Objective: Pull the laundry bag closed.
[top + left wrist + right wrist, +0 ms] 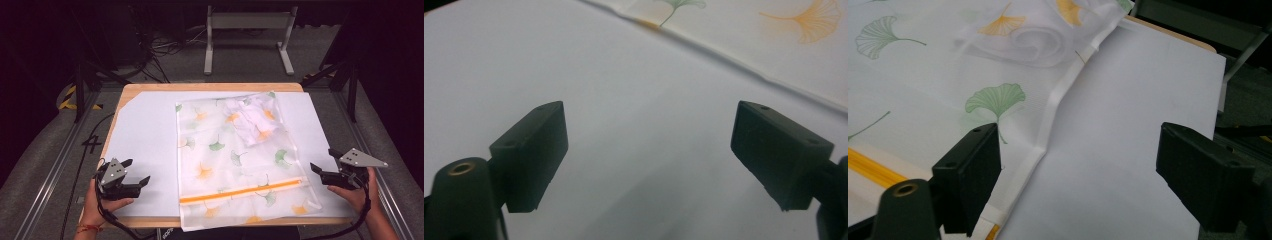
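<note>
A translucent white mesh bag (235, 160) printed with green and orange ginkgo leaves lies flat on the white sheet (145, 135). An orange zipper (245, 191) runs across its near end. Something white and bundled (250, 120) sits inside it at the far right corner, also seen as the white bundle (1033, 47). My left gripper (134, 172) is open, low over bare sheet left of the bag; the bag's edge (744, 55) crosses ahead of its jaws. My right gripper (325, 164) is open beside the bag's right hem (1053, 115), its left jaw over the cloth.
The wooden table (210, 87) carries the white sheet almost edge to edge. The bag's near end hangs over the front edge (215, 224). A metal stand (247, 35) and cables lie on the dark floor beyond. Frame rails (50, 170) flank the table.
</note>
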A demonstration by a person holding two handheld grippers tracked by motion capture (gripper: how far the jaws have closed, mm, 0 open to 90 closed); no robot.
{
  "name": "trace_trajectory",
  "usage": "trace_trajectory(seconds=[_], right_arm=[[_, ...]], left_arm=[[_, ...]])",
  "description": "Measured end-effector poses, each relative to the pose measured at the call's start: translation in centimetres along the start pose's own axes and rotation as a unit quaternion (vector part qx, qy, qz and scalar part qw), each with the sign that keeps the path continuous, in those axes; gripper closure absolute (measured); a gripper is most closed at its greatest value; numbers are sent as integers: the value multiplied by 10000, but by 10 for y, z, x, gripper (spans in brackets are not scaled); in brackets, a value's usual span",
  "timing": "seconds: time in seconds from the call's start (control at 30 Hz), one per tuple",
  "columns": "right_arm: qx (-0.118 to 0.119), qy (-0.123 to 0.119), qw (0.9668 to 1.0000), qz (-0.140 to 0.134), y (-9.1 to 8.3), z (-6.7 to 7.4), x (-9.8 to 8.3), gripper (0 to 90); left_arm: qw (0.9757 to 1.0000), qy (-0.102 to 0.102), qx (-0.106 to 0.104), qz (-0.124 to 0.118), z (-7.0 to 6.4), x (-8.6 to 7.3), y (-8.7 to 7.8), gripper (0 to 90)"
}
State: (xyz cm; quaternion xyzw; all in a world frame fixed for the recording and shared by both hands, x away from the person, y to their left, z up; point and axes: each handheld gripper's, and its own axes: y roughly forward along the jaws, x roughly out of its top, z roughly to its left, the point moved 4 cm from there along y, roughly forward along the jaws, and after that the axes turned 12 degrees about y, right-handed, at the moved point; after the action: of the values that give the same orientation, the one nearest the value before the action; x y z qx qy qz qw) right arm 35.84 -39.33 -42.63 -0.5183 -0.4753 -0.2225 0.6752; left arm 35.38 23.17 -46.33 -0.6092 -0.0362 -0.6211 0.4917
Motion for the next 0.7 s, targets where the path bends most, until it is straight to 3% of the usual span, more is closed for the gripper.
trace_trajectory(seconds=[0.1,0.2,0.27,0.33,0.4,0.7], right_arm=[[-69,24,10000,-42,2,-4,-3,161],[-254,243,9992,-177,2,-12,-12,133],[-380,266,9986,-239,-1,-15,-15,130],[-380,449,9977,-337,-5,-19,-17,125],[-478,383,9975,-363,-8,-19,-18,123],[-411,259,9985,-239,-4,-12,-21,123]], left_arm=[[9997,-209,69,-79,6,-7,-4,126],[9992,-355,109,-159,9,-12,-9,97],[9991,-351,95,-203,8,-14,-10,87],[9990,-379,81,-225,7,-15,-12,82],[9986,-431,107,-291,7,-14,-14,81],[9970,-588,132,-482,6,-15,-15,79]])
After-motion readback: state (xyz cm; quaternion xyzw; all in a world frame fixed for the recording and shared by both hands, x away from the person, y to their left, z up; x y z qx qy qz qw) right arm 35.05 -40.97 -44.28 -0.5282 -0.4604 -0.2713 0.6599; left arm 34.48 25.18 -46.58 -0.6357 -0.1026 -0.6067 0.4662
